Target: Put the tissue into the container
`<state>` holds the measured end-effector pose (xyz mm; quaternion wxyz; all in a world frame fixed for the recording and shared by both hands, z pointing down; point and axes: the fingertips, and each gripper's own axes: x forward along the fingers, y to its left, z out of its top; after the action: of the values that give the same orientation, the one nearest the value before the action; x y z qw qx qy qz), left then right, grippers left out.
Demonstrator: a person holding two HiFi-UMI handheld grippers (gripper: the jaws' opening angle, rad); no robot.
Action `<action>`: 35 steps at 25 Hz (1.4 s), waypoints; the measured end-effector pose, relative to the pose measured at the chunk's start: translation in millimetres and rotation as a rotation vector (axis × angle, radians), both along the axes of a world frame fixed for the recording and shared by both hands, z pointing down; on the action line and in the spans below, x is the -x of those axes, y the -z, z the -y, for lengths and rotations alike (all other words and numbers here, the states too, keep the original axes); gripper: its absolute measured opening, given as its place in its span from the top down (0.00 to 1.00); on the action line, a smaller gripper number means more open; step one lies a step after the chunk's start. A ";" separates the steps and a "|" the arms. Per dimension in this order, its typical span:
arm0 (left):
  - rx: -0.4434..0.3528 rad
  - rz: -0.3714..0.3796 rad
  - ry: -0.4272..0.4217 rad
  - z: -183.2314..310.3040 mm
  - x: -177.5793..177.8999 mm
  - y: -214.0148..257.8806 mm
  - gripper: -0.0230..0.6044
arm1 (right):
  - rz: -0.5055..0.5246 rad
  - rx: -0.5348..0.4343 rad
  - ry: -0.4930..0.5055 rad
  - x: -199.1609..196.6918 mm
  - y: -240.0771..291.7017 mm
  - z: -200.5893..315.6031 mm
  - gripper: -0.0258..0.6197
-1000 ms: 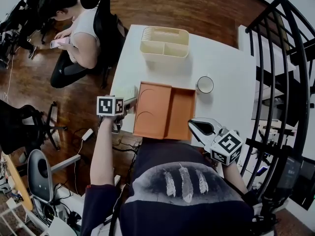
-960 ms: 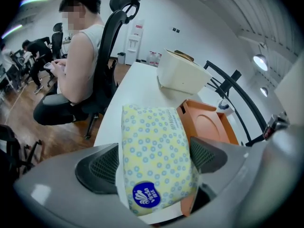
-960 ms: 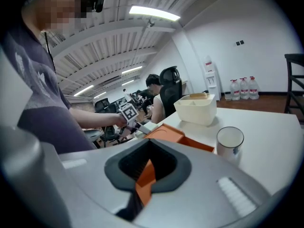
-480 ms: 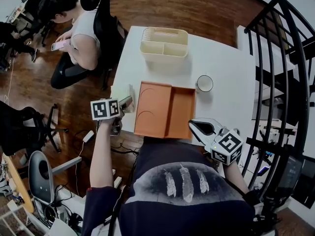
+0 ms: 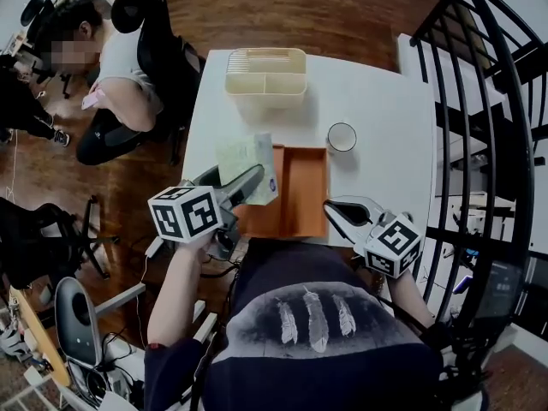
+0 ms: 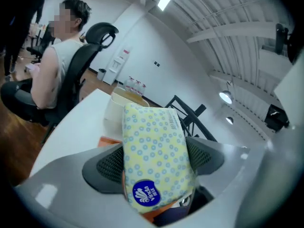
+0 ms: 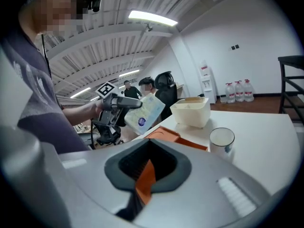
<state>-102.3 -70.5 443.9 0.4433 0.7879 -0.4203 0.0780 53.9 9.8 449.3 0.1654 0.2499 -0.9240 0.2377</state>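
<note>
Tech 1: Raised since the earlier frame, the yellow dotted plastic-wrapped tissue pack [image 5: 248, 157] is clamped by the left gripper [image 5: 235, 178], jaws just closed onto it, over the orange plastic tray [image 5: 304, 191], 9 o'clock side.
Tech 2: Right gripper [image 5: 328, 208]: jaws pinched on the tray rim. Cream plastic container [image 5: 265, 74]: located at 12 o'clock.

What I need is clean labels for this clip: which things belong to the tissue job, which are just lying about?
Job: tissue pack, held in the left hand-held gripper; cream container; perhaps the orange tray, its rim in the right hand-held gripper.
Lying about: cup; office chair.
</note>
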 end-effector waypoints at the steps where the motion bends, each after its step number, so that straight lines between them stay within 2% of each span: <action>1: 0.018 -0.021 -0.027 -2.6 -18.8 -3.3 0.31 | 0.000 -0.002 -0.004 -1.8 0.2 0.2 0.96; 4: 0.091 -0.037 -0.090 -13.8 -65.6 -26.0 0.31 | 0.002 -0.001 -0.021 -8.2 -0.2 -1.8 0.96; 6: 0.136 -0.026 -0.100 -18.2 -86.8 -43.7 0.31 | 0.007 0.003 -0.034 -13.8 -1.1 -2.9 0.96; 10: 0.200 0.014 -0.071 -26.4 -109.0 -69.1 0.31 | 0.008 0.015 -0.048 -25.6 -3.7 -8.6 0.96; 13: 0.216 0.045 -0.094 -34.1 -122.3 -80.7 0.31 | 0.005 0.021 -0.058 -33.4 -4.6 -12.2 0.96; 21: 0.231 0.175 -0.097 -35.7 -136.9 -126.6 0.30 | 0.005 0.020 -0.035 -41.6 -3.4 -10.2 0.96; 30: 0.219 0.220 -0.144 -41.7 -146.5 -136.2 0.27 | -0.003 0.030 -0.015 -45.6 -8.2 -12.4 0.96; 35: 0.231 0.191 -0.167 -44.2 -146.8 -127.7 0.27 | -0.002 0.038 -0.008 -46.7 -12.7 -10.9 0.96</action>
<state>44.4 -26.3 571.6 0.4808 0.7529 -0.3818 0.2370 100.5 20.7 462.0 0.1699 0.2507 -0.9181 0.2558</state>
